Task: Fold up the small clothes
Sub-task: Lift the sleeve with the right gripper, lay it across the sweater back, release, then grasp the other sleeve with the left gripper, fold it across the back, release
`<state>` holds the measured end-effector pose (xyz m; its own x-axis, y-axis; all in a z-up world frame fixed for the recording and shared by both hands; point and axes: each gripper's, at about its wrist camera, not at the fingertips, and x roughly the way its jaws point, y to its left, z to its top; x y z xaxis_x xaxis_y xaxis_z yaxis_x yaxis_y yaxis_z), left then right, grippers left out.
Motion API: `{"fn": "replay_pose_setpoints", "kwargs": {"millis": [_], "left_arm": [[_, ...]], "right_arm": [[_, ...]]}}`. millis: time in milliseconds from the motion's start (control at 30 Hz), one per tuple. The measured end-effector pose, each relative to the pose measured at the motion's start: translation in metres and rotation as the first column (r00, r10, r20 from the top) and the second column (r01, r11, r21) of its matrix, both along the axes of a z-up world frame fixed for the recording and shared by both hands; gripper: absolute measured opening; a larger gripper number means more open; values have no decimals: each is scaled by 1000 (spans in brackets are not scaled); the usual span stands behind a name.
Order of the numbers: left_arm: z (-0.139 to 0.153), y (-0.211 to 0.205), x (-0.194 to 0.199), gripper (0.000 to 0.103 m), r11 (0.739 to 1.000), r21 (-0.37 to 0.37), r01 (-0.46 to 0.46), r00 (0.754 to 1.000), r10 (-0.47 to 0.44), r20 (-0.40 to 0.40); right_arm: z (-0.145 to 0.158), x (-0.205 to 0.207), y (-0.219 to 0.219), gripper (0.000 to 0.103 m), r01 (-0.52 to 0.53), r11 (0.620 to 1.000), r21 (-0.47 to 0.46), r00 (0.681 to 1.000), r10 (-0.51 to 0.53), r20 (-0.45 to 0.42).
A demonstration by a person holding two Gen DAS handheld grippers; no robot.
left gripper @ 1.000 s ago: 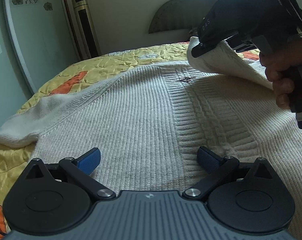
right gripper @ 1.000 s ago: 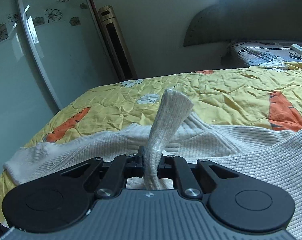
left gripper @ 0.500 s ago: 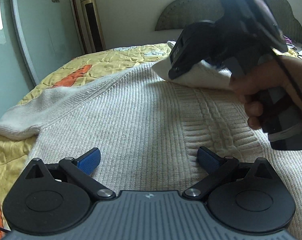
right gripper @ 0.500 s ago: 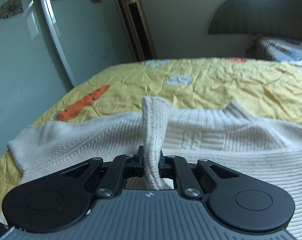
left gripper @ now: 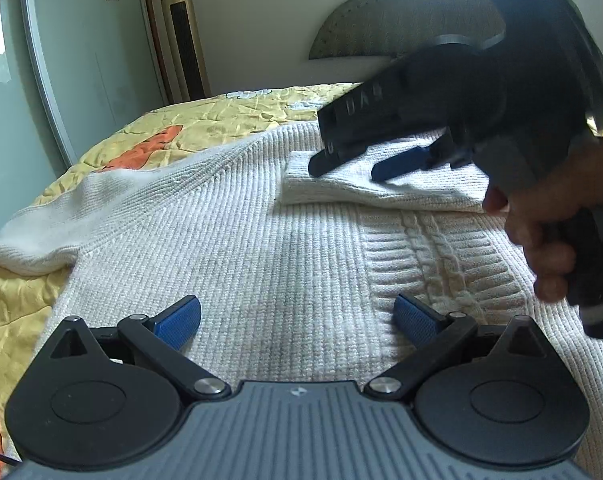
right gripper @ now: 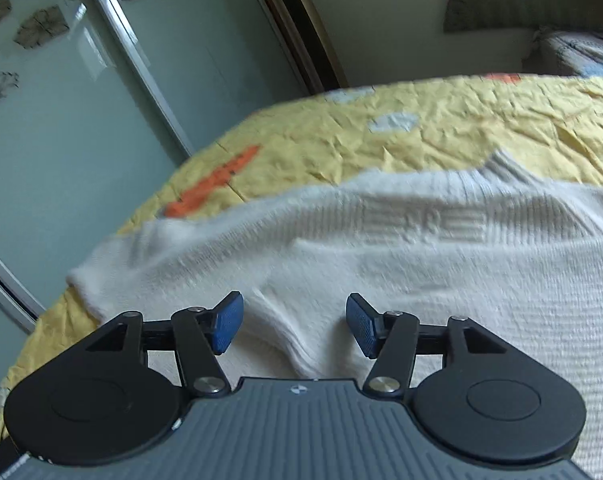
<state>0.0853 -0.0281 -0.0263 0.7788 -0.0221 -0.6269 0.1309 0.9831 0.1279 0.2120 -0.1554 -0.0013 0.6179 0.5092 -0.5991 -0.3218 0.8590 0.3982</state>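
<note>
One sleeve of the white knit sweater lies folded across its chest, with our right claw spread open just above it and our left claw open and empty near the hem. We judge the other sleeve and the body folds remain. The sweater lies spread on a bed with a yellow quilt, beside glass wardrobe doors.
</note>
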Motion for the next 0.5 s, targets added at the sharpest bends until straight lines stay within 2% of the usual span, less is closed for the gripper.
{"fn": "replay_pose_setpoints", "kwargs": {"millis": [233, 300, 400, 500], "left_arm": [[-1, 1, 1, 103, 1000, -8, 0, 1000, 0, -4], [0, 3, 2, 103, 1000, -10, -1, 1000, 1, -4], [2, 4, 1, 103, 1000, -8, -16, 1000, 16, -3], [11, 14, 2, 103, 998, 7, -70, 998, 70, -2]], "right_arm": [[3, -12, -9, 64, 34, 997, 64, 999, -36, 32], [-2, -14, -10, 65, 51, 998, 21, 998, -52, 19], [-10, -19, -9, 67, 45, 999, 10, 997, -46, 58], [-12, -22, -4, 76, 21, 1000, -3, 995, -21, 96]]}}
